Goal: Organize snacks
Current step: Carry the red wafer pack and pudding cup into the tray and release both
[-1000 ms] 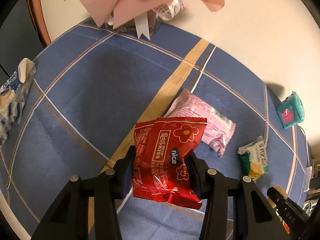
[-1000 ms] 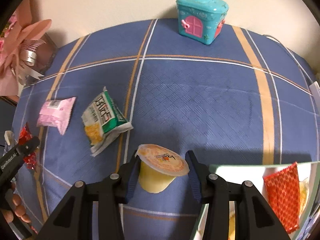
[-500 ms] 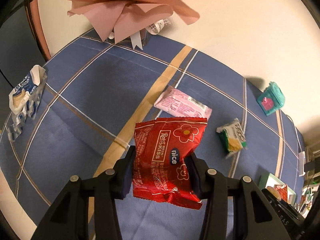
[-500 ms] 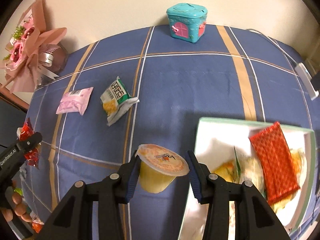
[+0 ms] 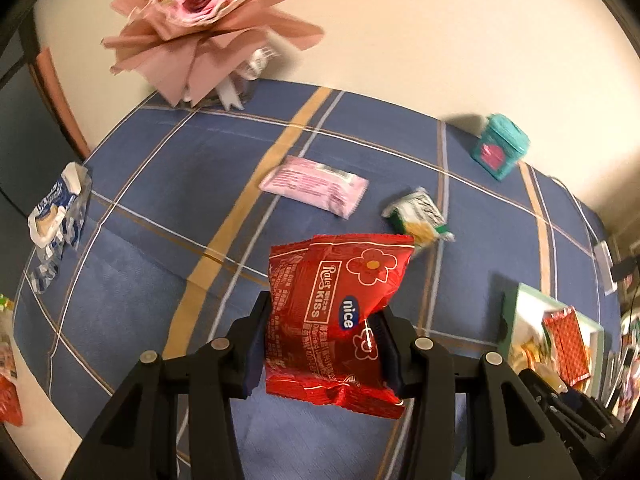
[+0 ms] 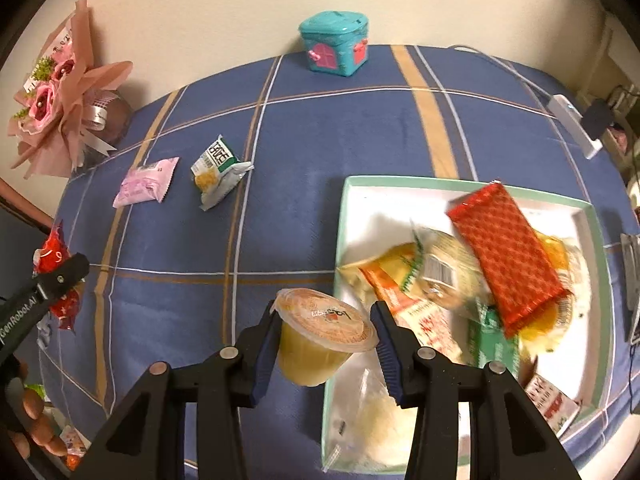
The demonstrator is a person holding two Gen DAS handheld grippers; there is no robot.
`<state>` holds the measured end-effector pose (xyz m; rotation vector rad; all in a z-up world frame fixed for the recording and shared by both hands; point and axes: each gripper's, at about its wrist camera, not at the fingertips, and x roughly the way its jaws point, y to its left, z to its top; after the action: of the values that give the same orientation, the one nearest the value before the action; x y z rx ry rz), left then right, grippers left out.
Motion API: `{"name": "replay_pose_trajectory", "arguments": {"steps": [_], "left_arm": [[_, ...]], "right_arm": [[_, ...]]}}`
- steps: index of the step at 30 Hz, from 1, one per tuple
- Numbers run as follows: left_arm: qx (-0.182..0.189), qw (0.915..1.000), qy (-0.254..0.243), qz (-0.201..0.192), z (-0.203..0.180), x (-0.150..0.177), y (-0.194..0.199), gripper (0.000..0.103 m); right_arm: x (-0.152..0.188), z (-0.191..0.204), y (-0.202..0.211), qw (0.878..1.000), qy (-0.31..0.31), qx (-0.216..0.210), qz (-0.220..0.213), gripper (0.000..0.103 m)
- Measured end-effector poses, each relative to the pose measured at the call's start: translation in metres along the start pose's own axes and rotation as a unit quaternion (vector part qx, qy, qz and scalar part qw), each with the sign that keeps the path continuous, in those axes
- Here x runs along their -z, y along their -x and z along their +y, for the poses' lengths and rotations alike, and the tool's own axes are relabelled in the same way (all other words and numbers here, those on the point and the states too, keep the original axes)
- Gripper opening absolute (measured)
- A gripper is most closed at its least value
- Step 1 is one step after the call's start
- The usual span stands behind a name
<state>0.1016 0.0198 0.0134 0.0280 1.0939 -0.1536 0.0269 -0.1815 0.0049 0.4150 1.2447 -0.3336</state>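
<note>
My left gripper (image 5: 323, 344) is shut on a red "nice" snack packet (image 5: 334, 316) and holds it above the blue plaid tablecloth. It also shows at the left of the right wrist view (image 6: 56, 276). My right gripper (image 6: 324, 344) is shut on a yellow jelly cup (image 6: 320, 340) with a foil lid, over the left edge of the white tray (image 6: 352, 208), which holds several snacks. A pink packet (image 5: 314, 190) (image 6: 146, 182) and a green and white packet (image 5: 418, 218) (image 6: 218, 170) lie on the cloth.
A teal toy house box (image 6: 334, 48) (image 5: 500, 150) stands at the far edge by the wall. A pink bouquet (image 5: 204, 20) (image 6: 60, 96) sits at the back left. A blue and white packet (image 5: 58, 216) lies at the left edge. A white power strip (image 6: 576, 124) lies at the right.
Both grippers have risen and pulled back with their snacks. The right gripper has moved right, so the tray now fills the lower right of its view.
</note>
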Motion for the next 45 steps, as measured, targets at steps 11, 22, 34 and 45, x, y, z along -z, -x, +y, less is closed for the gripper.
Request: {"name": "replay_pose_trajectory", "arguments": {"steps": [11, 22, 34, 45], "left_arm": [[-0.002, 0.9971, -0.066, -0.037, -0.058, 0.021, 0.034, 0.049], [0.011, 0.9932, -0.109, -0.037, -0.111, 0.035, 0.041, 0.049], [0.055, 0.9796, -0.192, -0.023, -0.186, 0.068, 0.046, 0.049], [0.071, 0.9703, -0.231, -0.009, -0.222, 0.088, 0.046, 0.049]], "right_arm": [[0.016, -0.02, 0.034, 1.0, 0.015, 0.006, -0.027, 0.048], [0.004, -0.064, 0.04, 0.999, -0.023, 0.011, -0.028, 0.048], [0.0, -0.143, 0.048, 0.993, -0.112, 0.026, -0.033, 0.048], [0.006, -0.214, 0.058, 0.982, -0.177, 0.052, -0.039, 0.048]]}}
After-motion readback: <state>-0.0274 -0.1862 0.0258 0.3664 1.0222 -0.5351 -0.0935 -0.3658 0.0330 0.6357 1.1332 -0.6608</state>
